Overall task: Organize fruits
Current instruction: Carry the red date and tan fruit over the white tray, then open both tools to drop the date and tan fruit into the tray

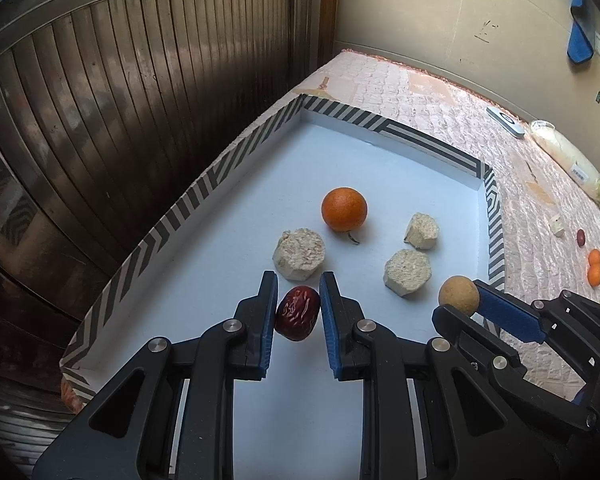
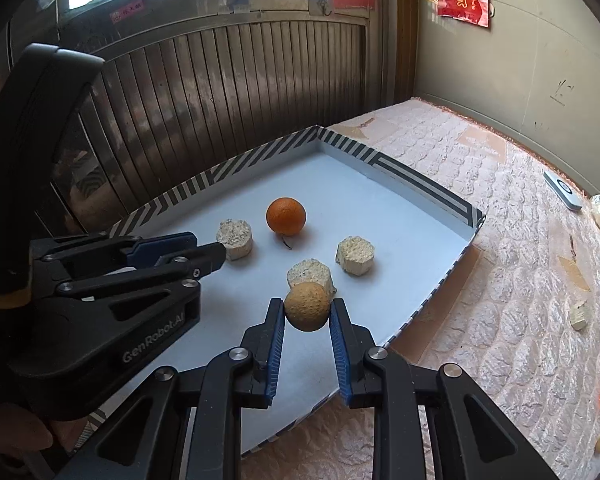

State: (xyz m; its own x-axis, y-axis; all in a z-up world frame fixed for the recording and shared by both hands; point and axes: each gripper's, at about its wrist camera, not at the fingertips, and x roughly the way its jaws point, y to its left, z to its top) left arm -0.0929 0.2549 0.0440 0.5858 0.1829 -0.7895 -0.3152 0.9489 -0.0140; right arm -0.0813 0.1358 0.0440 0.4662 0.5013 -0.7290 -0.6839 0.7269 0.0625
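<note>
Holding a piece of fruit in each hand, I look down on the shallow tray [image 1: 204,188], white inside with a black-and-white striped rim, lying on a quilted pink mattress [image 1: 440,92]. Going left to right across its floor in my left view: a pale crumbly chunk [image 1: 299,254] at about 11 o'clock from my left fingers, an orange [image 1: 344,209] at 12 o'clock behind it with a short stem touching the floor, then two more pale chunks, one [image 1: 407,273] at 2 o'clock and one [image 1: 421,231] beyond it toward the tray's right wall.

My left gripper [image 1: 299,312] has its fingers [image 1: 269,312] clamped on a wrinkled dark red date [image 1: 298,313], pads pressing both sides, just over the tray floor and beside the first chunk. My right gripper [image 2: 307,312] is likewise closed on a round tan fruit [image 2: 307,306], rough-skinned, held above the tray near its right edge, in front of the nearest chunk.

Off at 3 o'clock, out on the mattress and well apart from the tray, lie more small oranges [image 1: 595,268] and a dark red fruit [image 1: 581,237].
</note>
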